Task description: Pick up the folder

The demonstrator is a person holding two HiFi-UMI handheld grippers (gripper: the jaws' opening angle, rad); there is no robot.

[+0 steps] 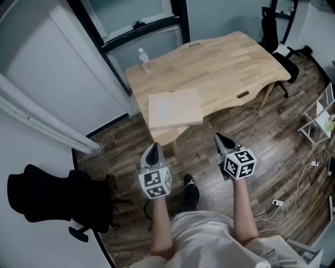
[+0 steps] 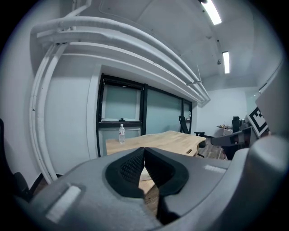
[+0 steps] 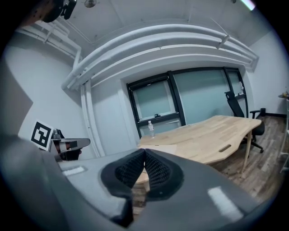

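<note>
The folder [image 1: 175, 109] lies flat at the 7 o'clock corner of the pale wood table [image 1: 225, 63], with a bottle [image 1: 144, 59] at its 11 o'clock by the glass wall [image 1: 137, 13]. Over the dark plank floor [image 1: 293, 152], the left gripper [image 1: 153, 147] at the folder's 7 o'clock and the right gripper [image 1: 221, 137] at its 5 o'clock are both closed, empty and clear of it. A black chair [image 1: 47, 199] stands at the view's 8 o'clock.
</note>
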